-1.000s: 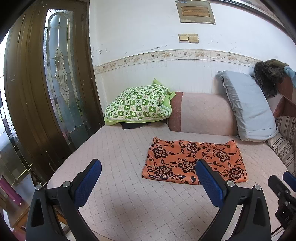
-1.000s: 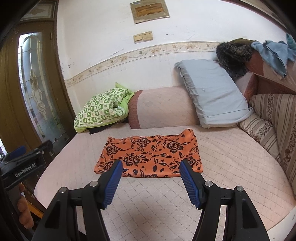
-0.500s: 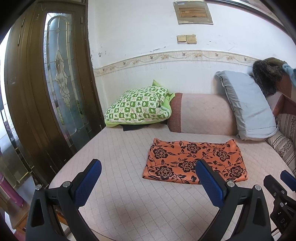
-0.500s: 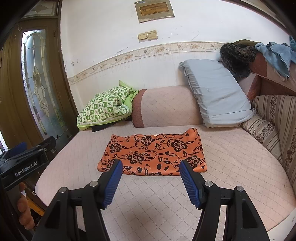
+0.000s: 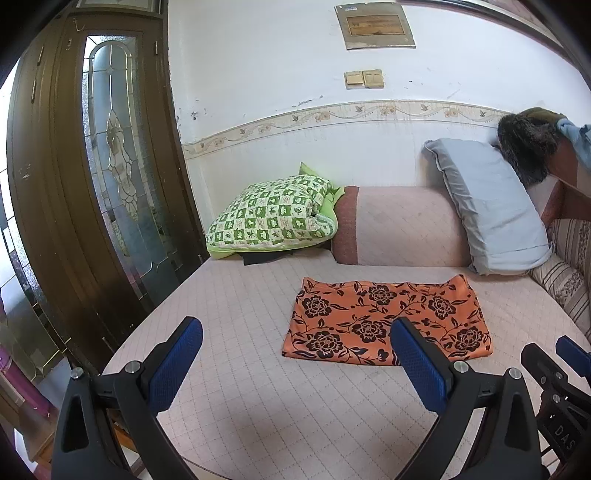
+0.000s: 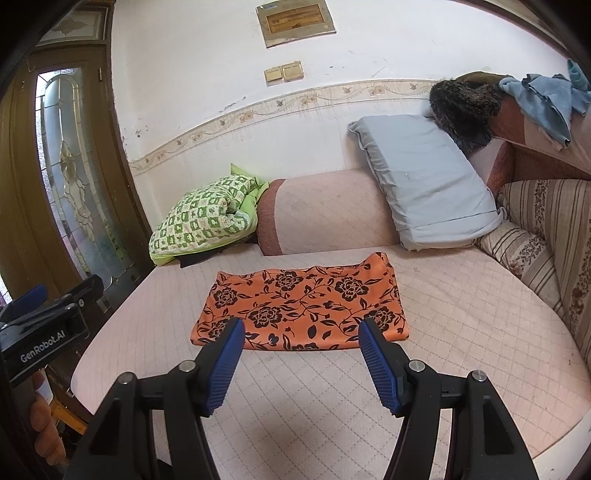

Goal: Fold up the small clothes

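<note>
At the left edge of the right wrist view, the black body of the left tool (image 6: 48, 334) carries white lettering that reads "GenRobot.AI". In the lower right corner of the left wrist view, the right tool (image 5: 561, 417) shows the letters "DAS", cut off by the frame. The wall plaque (image 6: 295, 22) is too blurred to read.

Both wrist views, facing bed (image 5: 258, 369), near

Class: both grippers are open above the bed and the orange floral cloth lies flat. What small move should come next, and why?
Probably lower the right gripper to the orange floral cloth's near edge: it hangs open just short of it, holding nothing. The left gripper is open too.
</note>
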The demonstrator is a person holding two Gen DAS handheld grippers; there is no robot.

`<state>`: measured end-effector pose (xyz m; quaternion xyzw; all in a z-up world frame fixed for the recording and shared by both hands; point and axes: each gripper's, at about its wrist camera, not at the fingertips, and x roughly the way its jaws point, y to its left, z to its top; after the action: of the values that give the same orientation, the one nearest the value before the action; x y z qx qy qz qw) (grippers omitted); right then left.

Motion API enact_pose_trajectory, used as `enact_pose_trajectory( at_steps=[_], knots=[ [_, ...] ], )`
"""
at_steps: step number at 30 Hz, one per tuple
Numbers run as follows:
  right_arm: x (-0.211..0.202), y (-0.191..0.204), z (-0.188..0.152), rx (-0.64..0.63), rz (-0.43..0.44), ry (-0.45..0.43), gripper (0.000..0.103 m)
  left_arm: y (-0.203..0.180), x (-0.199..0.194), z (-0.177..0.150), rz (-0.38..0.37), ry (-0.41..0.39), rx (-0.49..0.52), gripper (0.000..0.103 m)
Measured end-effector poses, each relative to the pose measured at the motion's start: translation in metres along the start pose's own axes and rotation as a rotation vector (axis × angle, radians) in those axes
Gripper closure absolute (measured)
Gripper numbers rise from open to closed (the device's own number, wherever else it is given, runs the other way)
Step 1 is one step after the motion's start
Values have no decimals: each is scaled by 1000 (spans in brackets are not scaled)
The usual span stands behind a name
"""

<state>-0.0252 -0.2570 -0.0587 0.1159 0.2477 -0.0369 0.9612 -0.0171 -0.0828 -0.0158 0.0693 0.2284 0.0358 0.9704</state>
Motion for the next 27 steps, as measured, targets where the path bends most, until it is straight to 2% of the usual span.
enact_pose_trajectory(
  at_steps=[27],
  knots=[
    [4,11,-5,-12,5,10,36,11,9,-4,-11,24,-37,2]
  ],
)
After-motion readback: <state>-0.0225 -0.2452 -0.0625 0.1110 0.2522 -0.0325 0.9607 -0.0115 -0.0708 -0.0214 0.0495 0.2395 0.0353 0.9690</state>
